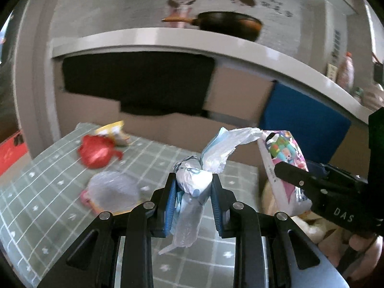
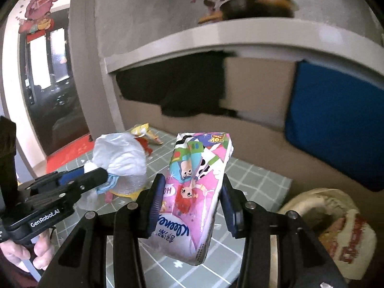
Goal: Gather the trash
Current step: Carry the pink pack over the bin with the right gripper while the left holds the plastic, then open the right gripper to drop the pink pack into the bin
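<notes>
Both pieces are up off the checked desk (image 1: 48, 192): the left gripper (image 1: 193, 184) has its jaws clamped on crumpled white plastic (image 1: 192, 180), the right gripper (image 2: 189, 204) on a tissue pack (image 2: 194, 192). Best carry both level to the white bag (image 2: 336, 228) beside the desk, releasing only once over its mouth

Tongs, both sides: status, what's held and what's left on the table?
Left tongs shut on crumpled white wrapper. Right tongs shut on pink tissue pack. Red wrapper, yellow packet, clear plastic remain on checked tablecloth. Nothing blocking.
</notes>
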A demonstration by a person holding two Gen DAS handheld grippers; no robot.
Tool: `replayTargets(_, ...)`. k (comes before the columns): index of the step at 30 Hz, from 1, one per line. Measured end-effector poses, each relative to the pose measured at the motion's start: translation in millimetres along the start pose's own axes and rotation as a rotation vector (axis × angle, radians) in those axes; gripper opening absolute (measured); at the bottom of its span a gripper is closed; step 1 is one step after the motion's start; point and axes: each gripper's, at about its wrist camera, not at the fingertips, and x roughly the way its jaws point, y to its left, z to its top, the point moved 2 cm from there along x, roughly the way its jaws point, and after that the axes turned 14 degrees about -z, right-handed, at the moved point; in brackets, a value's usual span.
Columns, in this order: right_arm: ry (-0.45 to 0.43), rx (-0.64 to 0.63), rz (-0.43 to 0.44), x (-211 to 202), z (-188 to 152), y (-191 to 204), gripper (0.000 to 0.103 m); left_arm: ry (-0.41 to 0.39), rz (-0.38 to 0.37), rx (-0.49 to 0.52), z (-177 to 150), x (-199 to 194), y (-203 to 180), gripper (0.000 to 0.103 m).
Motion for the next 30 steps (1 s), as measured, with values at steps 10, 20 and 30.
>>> replayTargets(10, -0.055, 0.054, -0.151, -46, -10, -74, 0.041, 0.039, -0.133, 0.079, 7, 36, -70, 0.028)
replayTargets(20, -0.03, 0.133, -0.206, -36, -16, -139, 0.025, 0.11, -0.26, 0.031, 6, 91, -97, 0.028)
replayTargets(30, 0.043, 0.109, -0.154, 2, -40, -128, 0.025, 0.13, -0.151, -0.033, -5, 92, -47, 0.028)
